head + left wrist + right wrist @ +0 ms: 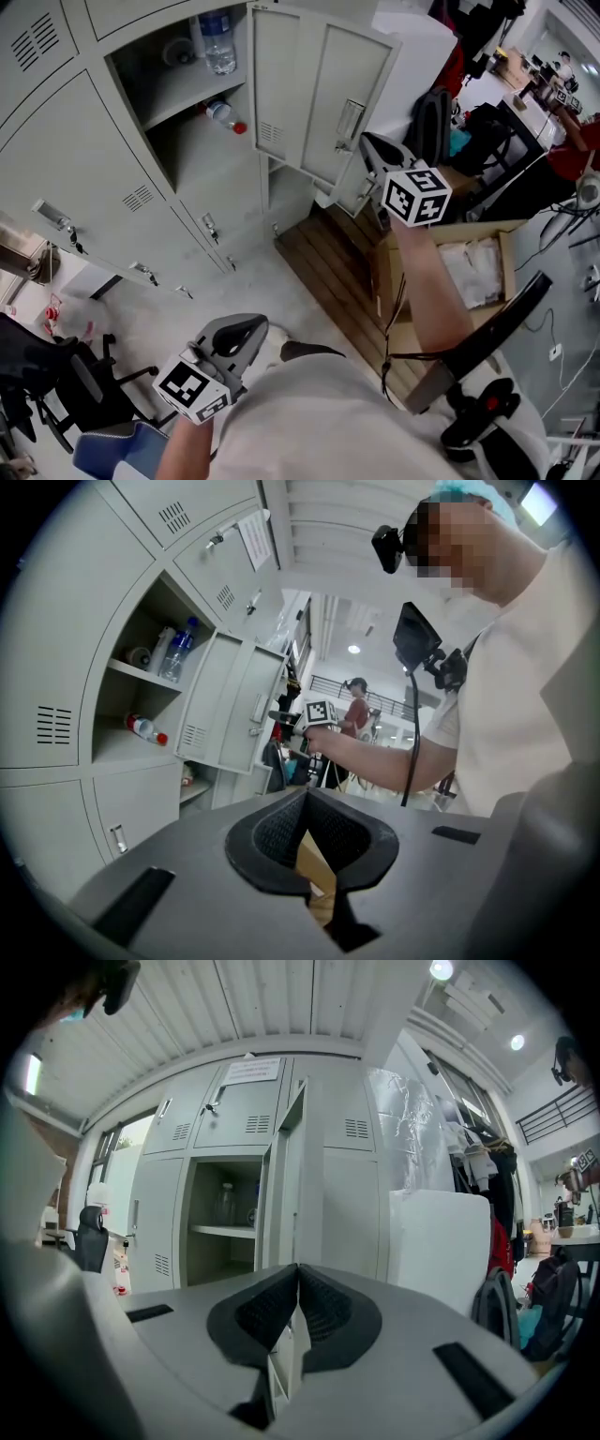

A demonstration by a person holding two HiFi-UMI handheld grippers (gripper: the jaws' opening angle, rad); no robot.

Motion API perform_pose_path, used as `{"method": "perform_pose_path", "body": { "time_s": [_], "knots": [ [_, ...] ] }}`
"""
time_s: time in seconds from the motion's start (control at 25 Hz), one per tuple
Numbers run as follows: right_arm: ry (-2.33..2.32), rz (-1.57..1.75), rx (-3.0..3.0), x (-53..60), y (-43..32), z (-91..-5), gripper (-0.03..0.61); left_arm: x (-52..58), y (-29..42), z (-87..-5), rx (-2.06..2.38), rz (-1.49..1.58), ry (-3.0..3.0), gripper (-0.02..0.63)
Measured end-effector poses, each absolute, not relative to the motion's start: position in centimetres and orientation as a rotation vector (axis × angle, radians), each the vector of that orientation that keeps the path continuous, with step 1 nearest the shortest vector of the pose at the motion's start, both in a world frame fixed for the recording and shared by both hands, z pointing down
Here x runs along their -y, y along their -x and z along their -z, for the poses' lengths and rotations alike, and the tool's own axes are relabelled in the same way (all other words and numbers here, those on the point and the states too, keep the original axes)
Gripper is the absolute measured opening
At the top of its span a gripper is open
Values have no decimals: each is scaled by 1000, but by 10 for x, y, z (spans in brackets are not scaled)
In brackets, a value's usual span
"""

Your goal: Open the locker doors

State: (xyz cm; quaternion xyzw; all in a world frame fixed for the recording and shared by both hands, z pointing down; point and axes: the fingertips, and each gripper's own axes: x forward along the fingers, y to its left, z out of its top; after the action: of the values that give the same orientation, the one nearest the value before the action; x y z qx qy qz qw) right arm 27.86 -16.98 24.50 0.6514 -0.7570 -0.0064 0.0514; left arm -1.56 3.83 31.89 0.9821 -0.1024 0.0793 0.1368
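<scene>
While R gripper (367,145), jaws pressed together, is sitting by open locker door (309,94) at 1 o'clock, L gripper (246,330) is idling, likewise closed on nothing; next prob. needs closed door (84,169) at 9 o'clock.

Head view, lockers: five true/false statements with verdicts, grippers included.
1. One locker door stands open. True.
2. A water bottle stands upright on the shelf behind it. True.
3. The red-capped bottle under that shelf stands upright. False: it lies on its side.
4. The right gripper has its jaws wide apart. False: they are together, with nothing between them.
5. The left gripper grips a locker handle. False: it is low, clear of the lockers, jaws together.
</scene>
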Motion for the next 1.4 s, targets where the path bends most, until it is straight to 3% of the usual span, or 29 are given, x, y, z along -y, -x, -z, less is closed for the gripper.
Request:
{"method": "perform_pose_path", "body": {
  "time_s": [1.0,1.4],
  "knots": [
    [-2024,66,2154,156,-276,-253,18,-4,17,-320,348,-210,-2814,11],
    [-1696,41,2377,162,-153,-275,18,27,28,-321,439,-189,-2786,11]
  ]
}}
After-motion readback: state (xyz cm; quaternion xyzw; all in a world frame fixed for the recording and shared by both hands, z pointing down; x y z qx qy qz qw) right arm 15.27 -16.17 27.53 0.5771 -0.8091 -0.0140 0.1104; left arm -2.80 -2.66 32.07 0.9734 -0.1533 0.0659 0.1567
